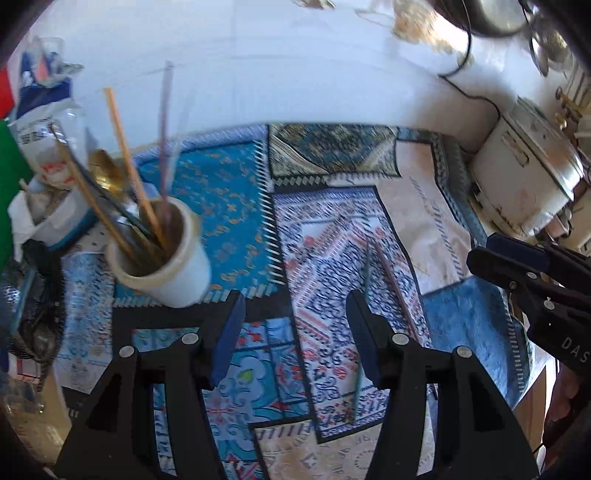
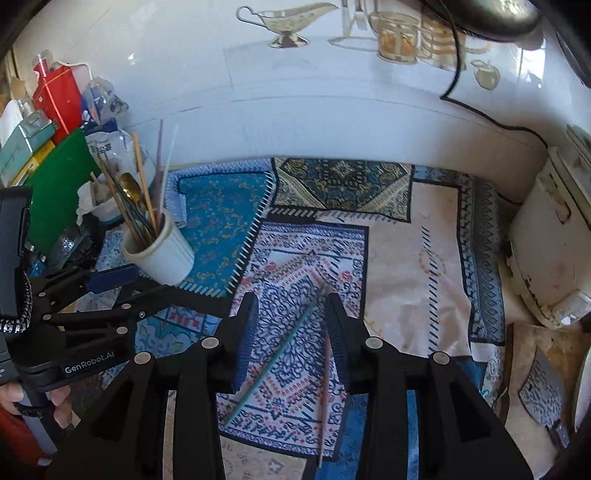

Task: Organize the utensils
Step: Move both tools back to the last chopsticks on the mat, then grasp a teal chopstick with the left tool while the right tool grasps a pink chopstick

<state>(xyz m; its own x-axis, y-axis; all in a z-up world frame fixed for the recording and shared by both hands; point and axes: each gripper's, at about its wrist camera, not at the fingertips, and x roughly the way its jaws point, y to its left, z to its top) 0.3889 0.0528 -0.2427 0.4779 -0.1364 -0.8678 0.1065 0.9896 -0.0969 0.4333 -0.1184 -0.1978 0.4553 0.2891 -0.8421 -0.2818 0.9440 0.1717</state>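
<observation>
Right gripper [image 2: 291,328], jaws spread, is straddling two chopsticks [image 2: 275,356] lying lengthwise between them; left gripper [image 1: 295,332] is hovering spread near cup [image 1: 166,266].

A home kitchen: a worn white rice cooker [image 2: 550,251] at right, a utensil crock [image 2: 160,254] at left, teaware-printed wall tiles [image 2: 295,26], patterned cloth [image 2: 424,240] covering the counter.

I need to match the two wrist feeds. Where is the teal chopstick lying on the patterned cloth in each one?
Left wrist: the thin teal chopstick lies right of centre, partly hidden behind the left gripper's right finger.
Right wrist: it runs diagonally at centre, between the right gripper's open fingers.
Shared landmark: the white ceramic utensil cup, at left in both views.
</observation>
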